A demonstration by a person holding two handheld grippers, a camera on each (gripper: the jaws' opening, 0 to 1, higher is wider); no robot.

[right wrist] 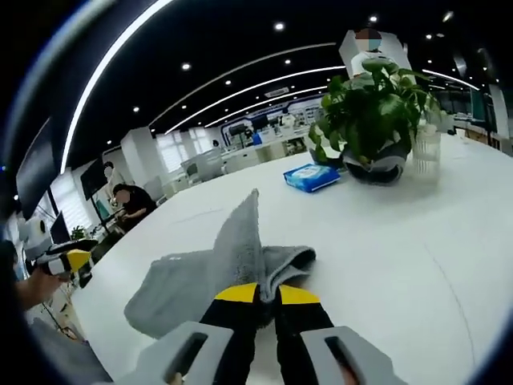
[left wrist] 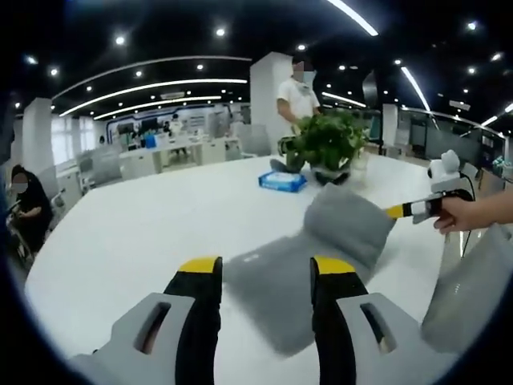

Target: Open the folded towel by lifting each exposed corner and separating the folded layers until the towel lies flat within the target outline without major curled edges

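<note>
A grey towel [left wrist: 321, 249] lies partly folded on the white table [left wrist: 144, 224]. In the left gripper view my left gripper [left wrist: 267, 269] stands open just short of the towel's near edge, which shows between the two yellow-tipped jaws. From the right, my right gripper [left wrist: 417, 210], held by a hand [left wrist: 465, 212], pinches the towel's far right corner. In the right gripper view my right gripper [right wrist: 267, 293] is shut on a fold of the towel [right wrist: 240, 249] and raises it into a peak. My left gripper [right wrist: 70, 261] sits at the far left, apart from the cloth.
A potted plant [left wrist: 329, 140] and a flat blue packet [left wrist: 282, 181] stand at the table's far side, with a glass vase [right wrist: 425, 148] beside the plant. A person [left wrist: 296, 88] stands behind the plant. Another person [left wrist: 28, 208] sits at the left.
</note>
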